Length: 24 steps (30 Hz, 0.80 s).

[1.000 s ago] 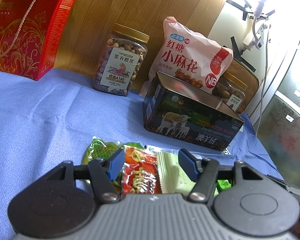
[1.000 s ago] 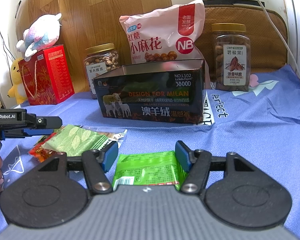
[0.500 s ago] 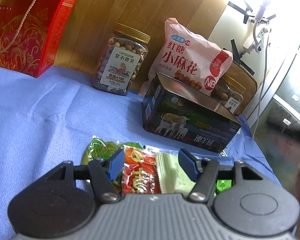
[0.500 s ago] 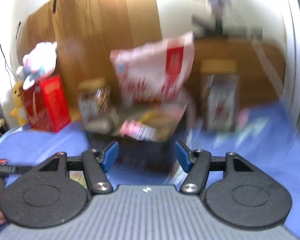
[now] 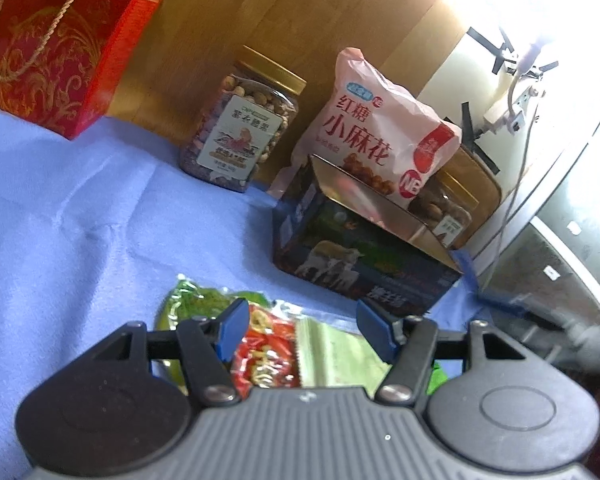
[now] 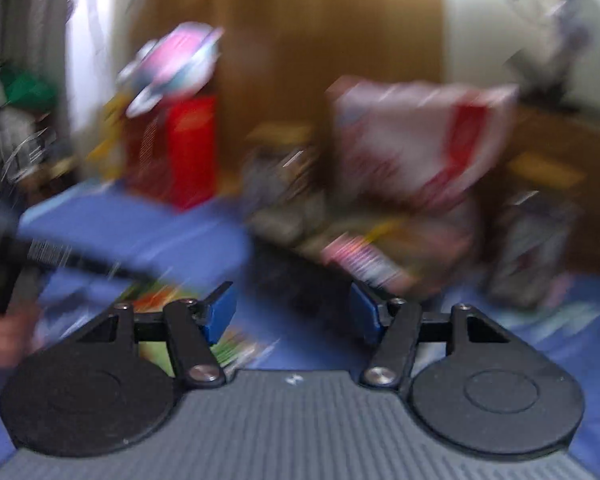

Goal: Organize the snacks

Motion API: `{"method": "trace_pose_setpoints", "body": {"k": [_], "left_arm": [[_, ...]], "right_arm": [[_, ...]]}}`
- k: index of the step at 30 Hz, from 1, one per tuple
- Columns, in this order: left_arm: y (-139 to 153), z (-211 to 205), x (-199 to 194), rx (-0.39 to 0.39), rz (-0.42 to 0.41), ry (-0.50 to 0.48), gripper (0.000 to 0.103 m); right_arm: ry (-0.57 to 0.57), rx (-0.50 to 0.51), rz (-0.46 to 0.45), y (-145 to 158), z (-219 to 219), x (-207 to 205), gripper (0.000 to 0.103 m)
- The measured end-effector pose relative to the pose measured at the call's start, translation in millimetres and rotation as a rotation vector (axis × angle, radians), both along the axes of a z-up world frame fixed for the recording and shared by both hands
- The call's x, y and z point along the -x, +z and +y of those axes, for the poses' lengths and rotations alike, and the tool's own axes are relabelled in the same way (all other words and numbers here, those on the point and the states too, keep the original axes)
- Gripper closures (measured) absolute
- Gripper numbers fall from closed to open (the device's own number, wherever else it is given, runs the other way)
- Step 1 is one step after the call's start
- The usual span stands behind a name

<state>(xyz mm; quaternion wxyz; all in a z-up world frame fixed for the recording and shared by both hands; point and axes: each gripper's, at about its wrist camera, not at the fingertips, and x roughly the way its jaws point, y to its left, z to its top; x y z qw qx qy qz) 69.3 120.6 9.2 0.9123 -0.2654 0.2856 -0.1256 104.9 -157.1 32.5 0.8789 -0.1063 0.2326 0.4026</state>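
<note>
My left gripper [image 5: 303,330] is open, low over a cluster of small snack packets on the blue cloth [image 5: 80,220]: a green one [image 5: 196,304], a red one [image 5: 264,356] and a pale green one [image 5: 332,356]. Its pads stand on either side of the red and pale green packets without pressing on them. Beyond them an open dark tin [image 5: 364,268] with a sheep picture sits on the cloth. The right wrist view is heavily blurred. My right gripper [image 6: 292,316] is open in the air with nothing between its fingers, in front of the tin [image 6: 300,280].
A red gift box [image 5: 60,40] stands at the back left. A nut jar [image 5: 244,128], a pink snack bag [image 5: 376,136] and a second jar [image 5: 448,208] line the wooden wall behind the tin. A plush toy [image 6: 172,64] sits on the red box. A hand [image 6: 4,336] shows at the left.
My right gripper has lifted and rolled, and the green packet that lay between its fingers is no longer there. The left gripper has only tilted a little over the packets.
</note>
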Motion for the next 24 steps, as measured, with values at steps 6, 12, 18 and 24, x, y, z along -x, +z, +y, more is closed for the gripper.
{"method": "trace_pose_setpoints", "body": {"k": [6,12,18,24], "left_arm": [[1.2,-13.4,-5.4,-0.01,0.03,-0.068,0.043],[-5.0,-26.4,-10.9,-0.038,0.05,-0.106,0.045],[-7.5,-43.5,-14.8,-0.054,0.057,-0.166,0.061],[-11.8,-50.8,-20.7,-0.06,0.04,-0.177,0.061]], "right_arm": [[0.132,0.07,0.051,-27.3,36.6,10.7,0.038],[0.174,0.114,0.072,-42.8,49.5,11.9,0.038],[0.148,0.069,0.064,-49.5,41.8,5.3,0.059],[0.104,0.023,0.06,-54.7,30.5,5.2,0.062]]}}
